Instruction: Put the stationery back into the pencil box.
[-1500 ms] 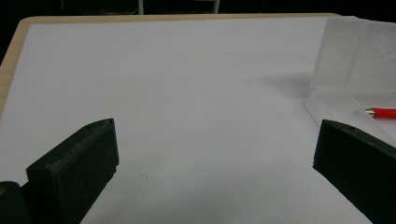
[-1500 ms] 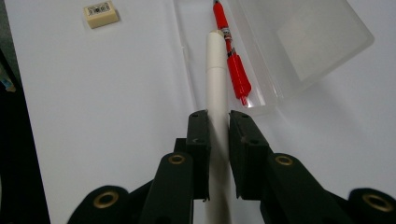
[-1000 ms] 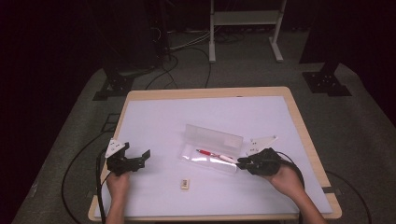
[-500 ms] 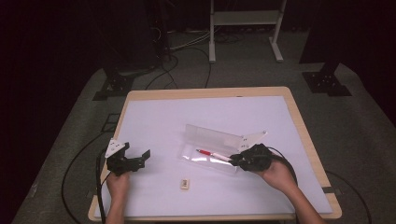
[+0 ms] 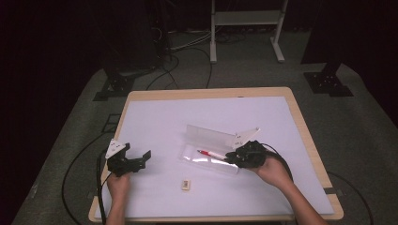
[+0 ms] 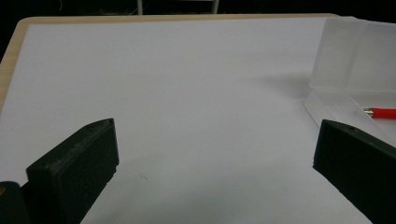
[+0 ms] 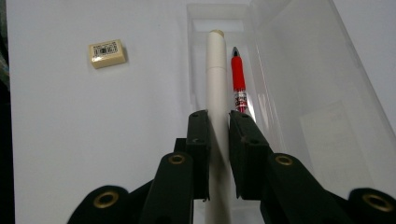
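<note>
Moved leftward over the clear case (image 5: 209, 152), right gripper (image 5: 231, 158) clenches a white pen (image 7: 215, 79) beside the case's red pen (image 7: 238, 84); left gripper (image 5: 144, 159) gapes, left of the case.

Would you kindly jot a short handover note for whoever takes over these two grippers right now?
Right gripper: shut on the white pen, which lies lengthwise over the open clear case.
Left gripper: open, holding nothing, over bare table to the left of the case.
Red pen: in the case tray, beside the white pen.
Eraser: on the table in front of the case.
Done: red pen in.
Left, probably: release the white pen, add the eraser, close the lid.
</note>
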`<state>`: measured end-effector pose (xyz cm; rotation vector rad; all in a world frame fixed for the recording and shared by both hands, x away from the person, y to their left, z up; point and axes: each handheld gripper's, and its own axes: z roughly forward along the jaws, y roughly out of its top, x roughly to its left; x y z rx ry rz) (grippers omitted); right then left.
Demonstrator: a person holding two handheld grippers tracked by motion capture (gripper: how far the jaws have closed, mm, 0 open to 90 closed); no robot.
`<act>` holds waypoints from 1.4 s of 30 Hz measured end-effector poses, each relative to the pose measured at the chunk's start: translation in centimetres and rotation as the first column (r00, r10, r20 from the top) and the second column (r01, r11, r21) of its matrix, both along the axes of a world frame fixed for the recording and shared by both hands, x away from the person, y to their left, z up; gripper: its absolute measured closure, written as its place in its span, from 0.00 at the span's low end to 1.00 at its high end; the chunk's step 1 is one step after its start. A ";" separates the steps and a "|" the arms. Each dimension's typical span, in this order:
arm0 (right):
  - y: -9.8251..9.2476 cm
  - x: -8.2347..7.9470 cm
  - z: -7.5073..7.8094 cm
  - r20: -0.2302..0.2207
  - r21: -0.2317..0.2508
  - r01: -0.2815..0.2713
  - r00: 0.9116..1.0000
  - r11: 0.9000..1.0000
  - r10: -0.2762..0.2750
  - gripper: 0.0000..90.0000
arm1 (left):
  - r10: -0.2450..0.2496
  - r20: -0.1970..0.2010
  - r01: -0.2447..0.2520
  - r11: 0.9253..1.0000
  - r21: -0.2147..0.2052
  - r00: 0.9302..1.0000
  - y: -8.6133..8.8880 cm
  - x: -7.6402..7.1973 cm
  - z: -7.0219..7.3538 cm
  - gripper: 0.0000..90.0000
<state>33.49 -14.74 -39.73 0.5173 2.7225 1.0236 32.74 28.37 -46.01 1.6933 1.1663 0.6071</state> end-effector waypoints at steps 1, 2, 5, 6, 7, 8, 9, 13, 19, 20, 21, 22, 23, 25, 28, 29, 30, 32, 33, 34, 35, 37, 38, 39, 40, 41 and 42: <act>0.1 0.1 0.0 0.001 -0.003 -0.002 1.000 1.000 0.002 0.87 | 0.000 0.000 0.000 1.000 0.000 1.000 0.0 0.0 0.0 0.00; 0.2 0.1 0.1 0.001 -0.004 -0.002 1.000 1.000 0.002 0.87 | 0.000 0.000 0.000 1.000 -0.001 1.000 0.0 0.0 0.0 0.00; 0.3 0.2 0.1 0.002 -0.008 -0.006 1.000 1.000 0.006 0.86 | 0.000 -0.001 0.000 1.000 0.000 1.000 0.0 0.0 0.0 0.00; 0.5 0.4 0.2 0.003 -0.010 -0.007 1.000 1.000 0.007 0.87 | 0.000 0.000 0.000 1.000 -0.001 1.000 0.0 0.0 0.0 0.00; 0.6 0.4 0.2 0.003 -0.010 -0.008 1.000 1.000 0.008 0.86 | 0.000 0.000 0.000 1.000 -0.001 1.000 0.0 0.0 0.0 0.00; 0.7 0.5 0.2 0.005 -0.009 -0.012 1.000 1.000 0.012 0.86 | 0.000 -0.001 0.000 1.000 -0.001 1.000 0.0 0.0 0.0 0.00; 0.8 0.5 0.2 0.003 -0.009 -0.014 1.000 1.000 0.014 0.86 | 0.001 -0.001 -0.001 1.000 -0.002 1.000 0.0 0.0 0.0 0.00; 1.1 0.8 0.1 0.000 -0.014 -0.016 1.000 1.000 0.016 0.86 | 0.000 -0.001 0.000 1.000 -0.002 1.000 0.0 0.0 0.0 0.00; 1.7 1.1 0.2 0.004 -0.023 -0.028 1.000 0.999 0.029 0.86 | 0.001 -0.001 -0.001 1.000 -0.004 1.000 0.0 0.0 0.0 0.00; 1.9 1.1 0.2 0.004 -0.024 -0.031 1.000 0.999 0.031 0.87 | 0.001 0.000 -0.001 1.000 -0.004 1.000 0.0 0.0 0.0 0.00; 2.1 1.3 0.2 0.001 -0.028 -0.033 0.999 0.999 0.033 0.86 | 0.001 0.001 -0.001 1.000 -0.005 1.000 0.1 0.0 0.0 0.00; 2.2 1.3 0.2 -0.001 -0.028 -0.033 0.999 0.999 0.033 0.87 | 0.001 0.001 -0.001 1.000 -0.006 1.000 0.1 0.0 0.0 0.00; 2.3 1.4 0.1 -0.003 -0.031 -0.032 0.999 0.999 0.032 0.86 | 0.001 0.001 -0.001 1.000 -0.006 1.000 0.1 0.0 0.0 0.00; 2.5 1.6 -0.1 -0.007 -0.033 -0.036 0.999 0.999 0.036 0.86 | 0.001 0.001 -0.001 1.000 -0.006 1.000 0.1 0.0 0.0 0.00; 2.8 1.8 -0.4 -0.013 -0.040 -0.039 0.999 0.998 0.039 0.86 | 0.002 0.001 -0.002 1.000 -0.006 1.000 0.1 0.0 0.0 0.00; 2.9 1.9 -0.5 -0.015 -0.043 -0.039 0.999 0.998 0.039 0.87 | 0.002 0.001 -0.002 1.000 -0.007 1.000 0.1 0.0 0.0 0.00; 3.0 2.0 -0.6 -0.015 -0.047 -0.040 0.999 0.998 0.039 0.86 | 0.003 0.001 -0.003 1.000 -0.008 1.000 0.1 0.0 0.0 0.00; 3.1 2.0 -0.7 -0.018 -0.049 -0.038 0.999 0.998 0.037 0.86 | 0.003 0.001 -0.003 1.000 -0.008 1.000 0.1 0.0 0.0 0.00; 3.2 2.1 -0.8 -0.020 -0.048 -0.041 0.999 0.998 0.040 0.86 | 0.002 0.001 -0.002 1.000 -0.009 1.000 0.1 0.0 0.0 0.00; 3.5 2.3 -1.0 -0.028 -0.056 -0.045 0.999 0.997 0.043 0.86 | 0.002 0.001 -0.002 1.000 -0.009 1.000 0.1 0.0 0.0 0.00; 3.6 2.4 -1.1 -0.029 -0.059 -0.045 0.999 0.997 0.044 0.86 | 0.002 0.001 -0.002 1.000 -0.009 1.000 0.1 0.0 0.0 0.00; 3.8 2.7 -1.3 -0.032 -0.066 -0.051 0.998 0.996 0.049 0.86 | 0.002 0.001 -0.002 1.000 -0.009 1.000 0.1 0.0 0.0 0.00; 3.9 2.8 -1.5 -0.035 -0.066 -0.052 0.998 0.997 0.049 0.86 | 0.002 0.001 -0.002 1.000 -0.009 1.000 0.1 0.0 0.0 0.00; 4.0 2.9 -1.6 -0.036 -0.073 -0.054 0.998 0.996 0.052 0.86 | 0.002 0.001 -0.002 1.000 -0.009 1.000 0.1 0.0 0.0 0.00; 4.0 2.9 -1.7 -0.038 -0.074 -0.053 0.998 0.996 0.050 0.86 | 0.002 0.001 -0.002 1.000 -0.009 1.000 0.1 0.0 0.0 0.00; 4.1 3.0 -1.8 -0.043 -0.075 -0.053 0.998 0.996 0.050 0.86 | 0.002 0.002 -0.002 1.000 -0.009 1.000 0.1 0.0 0.0 0.00; 4.2 3.1 -1.9 -0.045 -0.078 -0.054 0.998 0.996 0.051 0.86 | 0.002 0.002 -0.002 1.000 -0.009 1.000 0.1 0.0 0.0 0.00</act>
